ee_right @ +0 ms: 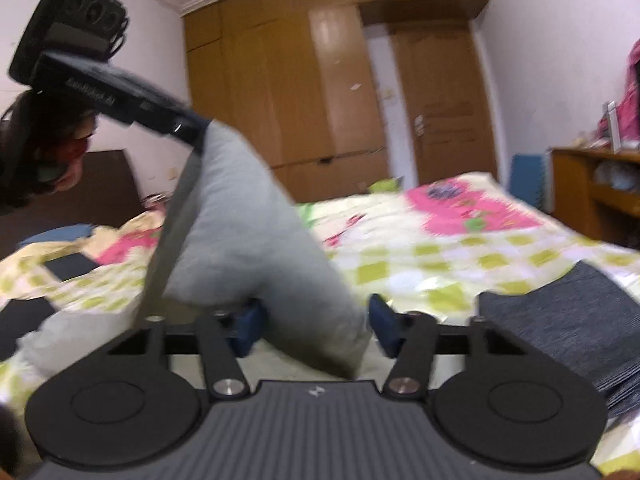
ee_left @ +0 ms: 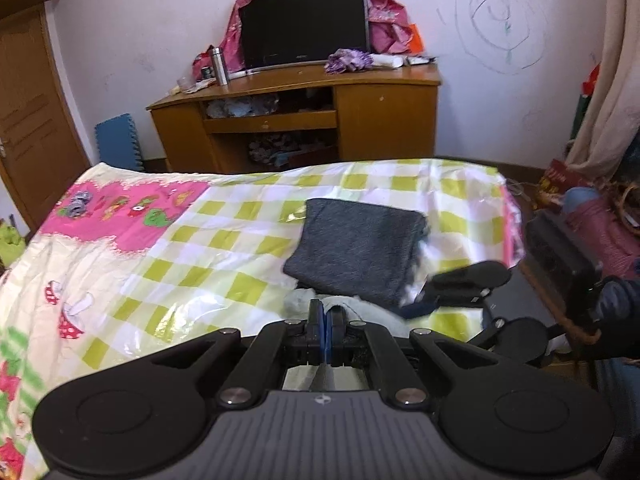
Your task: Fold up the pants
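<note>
Light grey soft-knit pants (ee_right: 244,224) hang draped over the bed with the yellow-green checked and pink cartoon cover (ee_left: 224,236); one end lifted high at left in the right wrist view, pinched by the left gripper (ee_right: 196,128), the rest trailing down to the cover; left fingers closed, blue pads together on a thin fold of grey cloth in their own view.

Right gripper (ee_right: 316,322) fingers stand wide apart, straddling the lower hanging fabric, gripping nothing yet.

Judged light, limp, stretchy, not slippery; likely best taken at a hem or waistband edge, both layers together.

Dark grey folded knit garment (ee_left: 356,252) lies just beyond, right of centre.

Writing on the left gripper body is blurred; unreadable.
</note>
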`<state>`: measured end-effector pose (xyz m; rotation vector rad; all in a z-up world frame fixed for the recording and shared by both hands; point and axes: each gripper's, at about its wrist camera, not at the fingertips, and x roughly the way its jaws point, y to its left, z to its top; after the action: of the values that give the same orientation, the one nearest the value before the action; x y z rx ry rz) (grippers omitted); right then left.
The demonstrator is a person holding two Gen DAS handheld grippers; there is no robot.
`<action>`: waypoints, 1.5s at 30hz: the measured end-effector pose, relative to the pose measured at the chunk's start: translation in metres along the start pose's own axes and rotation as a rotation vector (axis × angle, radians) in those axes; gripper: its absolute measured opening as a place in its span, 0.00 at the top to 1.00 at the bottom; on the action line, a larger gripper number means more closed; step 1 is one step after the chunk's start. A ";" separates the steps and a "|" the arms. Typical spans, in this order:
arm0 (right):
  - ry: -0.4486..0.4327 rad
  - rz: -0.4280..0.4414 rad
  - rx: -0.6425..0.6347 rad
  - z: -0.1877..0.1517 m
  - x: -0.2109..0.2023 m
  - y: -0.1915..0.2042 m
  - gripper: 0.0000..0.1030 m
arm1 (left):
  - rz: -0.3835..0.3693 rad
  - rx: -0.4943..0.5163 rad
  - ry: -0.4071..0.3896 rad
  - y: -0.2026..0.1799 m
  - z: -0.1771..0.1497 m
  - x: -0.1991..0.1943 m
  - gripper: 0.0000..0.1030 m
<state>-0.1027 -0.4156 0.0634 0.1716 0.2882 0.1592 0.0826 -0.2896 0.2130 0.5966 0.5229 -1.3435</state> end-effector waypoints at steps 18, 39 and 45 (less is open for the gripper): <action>0.112 -0.015 0.813 -0.015 0.014 -0.171 0.74 | 0.246 -0.011 0.272 0.067 -0.063 0.179 0.77; 0.128 -0.267 0.983 -0.059 0.109 -0.145 0.61 | 0.187 -0.261 0.115 0.040 -0.129 0.075 0.58; -0.001 -0.232 0.985 -0.050 0.078 -0.141 0.97 | 0.210 -0.378 0.183 0.027 -0.185 0.050 0.58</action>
<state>-0.0248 -0.5317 -0.0322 1.1089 0.3647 -0.2286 0.1157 -0.1991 0.0451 0.4488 0.8183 -0.9635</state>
